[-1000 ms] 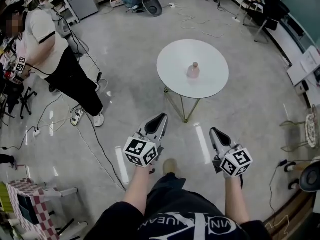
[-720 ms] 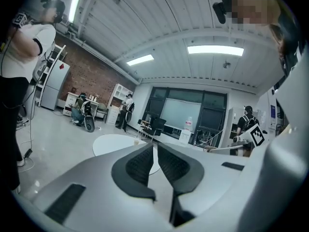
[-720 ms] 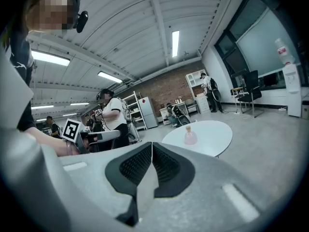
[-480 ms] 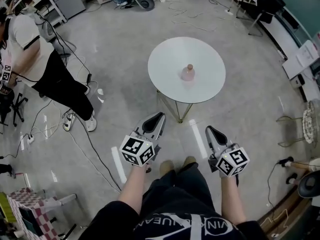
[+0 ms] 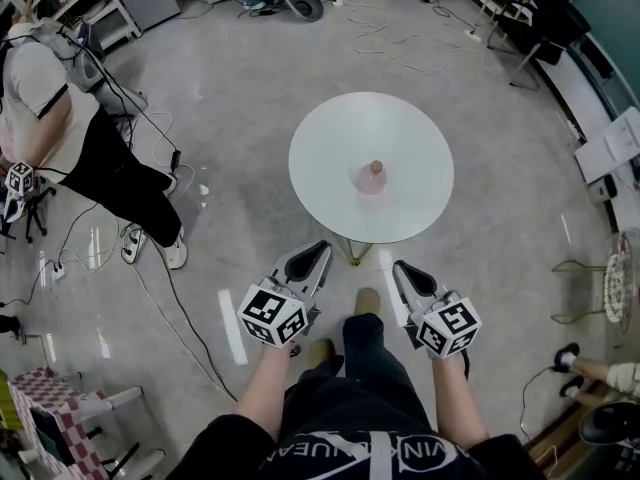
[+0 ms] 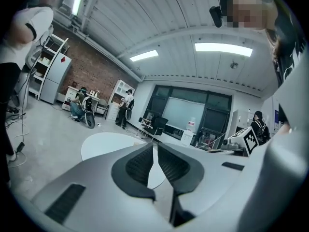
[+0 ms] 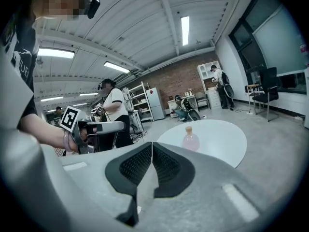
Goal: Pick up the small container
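A small pink container [image 5: 372,178] with a tan cap stands upright near the middle of a round white table [image 5: 330,148]. In the right gripper view the pink container [image 7: 190,139] shows ahead, slightly right of the jaws, on the round white table [image 7: 222,139]. My left gripper [image 5: 319,250] is shut and empty, held in the air just short of the table's near edge. My right gripper [image 5: 400,268] is also shut and empty, beside it to the right. In the left gripper view my left gripper [image 6: 154,146] points at the table [image 6: 104,146]; the container is hidden there.
A person in a white shirt and black trousers [image 5: 70,138] stands at the left among floor cables [image 5: 150,288]. A checked stool [image 5: 60,408] sits at the lower left. Chairs and desks line the far right wall [image 5: 540,18]. The table rests on thin gold legs [image 5: 350,253].
Both grippers have come closer to the table, which now lies nearer in the head view. The standing person has shifted further left. Both jaws stay shut.
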